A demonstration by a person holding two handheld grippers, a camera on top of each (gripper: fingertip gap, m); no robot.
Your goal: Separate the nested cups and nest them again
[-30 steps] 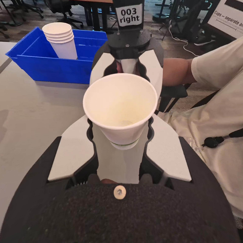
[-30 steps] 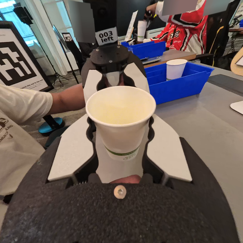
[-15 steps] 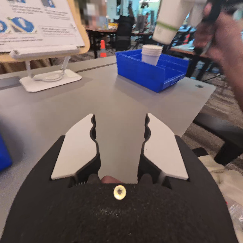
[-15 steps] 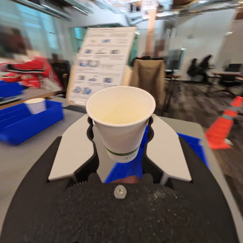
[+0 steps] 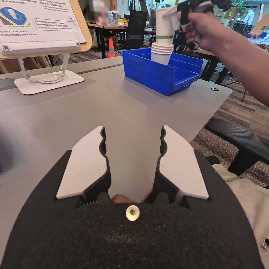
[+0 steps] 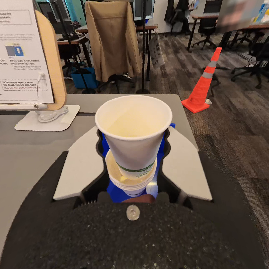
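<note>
My right gripper [image 6: 133,129] is shut on a white paper cup [image 6: 135,139] with a green band. The cup's bottom dips into the top of a stack of nested white cups [image 6: 131,184] that stands in a blue bin [image 6: 116,195]. In the left wrist view the same cup [image 5: 164,24] hangs over the stack [image 5: 161,53] in the bin [image 5: 157,72] at the far right of the table, held by the right gripper [image 5: 167,14] in a hand. My left gripper [image 5: 133,129] is open and empty over the grey table [image 5: 72,116].
A sign board on a white stand [image 5: 48,81] is at the table's far left, also in the right wrist view [image 6: 46,120]. The table's right edge [image 5: 211,123] borders a black chair [image 5: 240,142]. An orange cone [image 6: 202,85] stands on the floor beyond.
One second ago both grippers held the cup between them. My left gripper let go and swung away. My right gripper carried the cup over to the stack in the blue bin.
</note>
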